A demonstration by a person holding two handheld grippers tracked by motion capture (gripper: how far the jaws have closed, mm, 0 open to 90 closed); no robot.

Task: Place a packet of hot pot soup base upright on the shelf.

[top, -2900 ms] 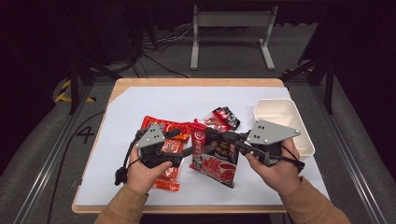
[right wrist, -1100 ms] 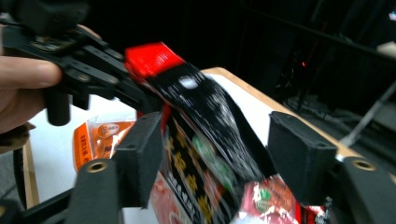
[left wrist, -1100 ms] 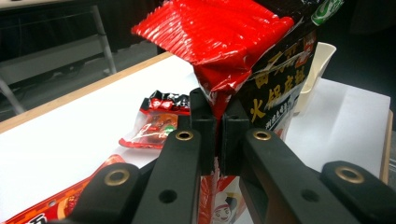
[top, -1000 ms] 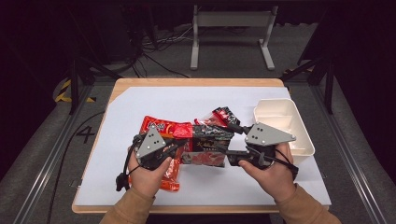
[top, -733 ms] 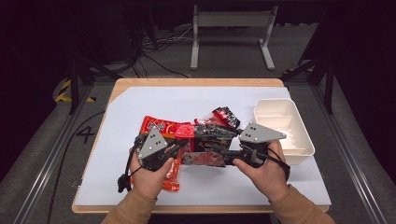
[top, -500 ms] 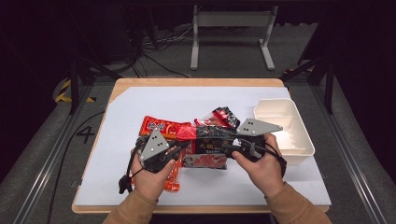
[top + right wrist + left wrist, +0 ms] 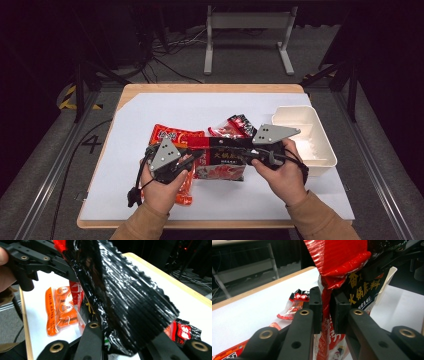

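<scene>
Dim room, grey floor (image 7: 45, 165), cables (image 7: 165, 50), metal stand (image 7: 247, 22) behind wooden table (image 7: 210, 88).

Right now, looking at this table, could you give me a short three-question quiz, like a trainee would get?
1. True or false: both hand-held grippers grip the same red-and-black pouch.
2. Where does the white tray sit? A) the person's left B) the person's right C) the table's middle.
3. What colour is the small packet lying flat in the right gripper view?

Key:
1. True: the left hand-held gripper pinches its red edge, and the right hand-held gripper clamps its black end.
2. B.
3. Orange.
</scene>
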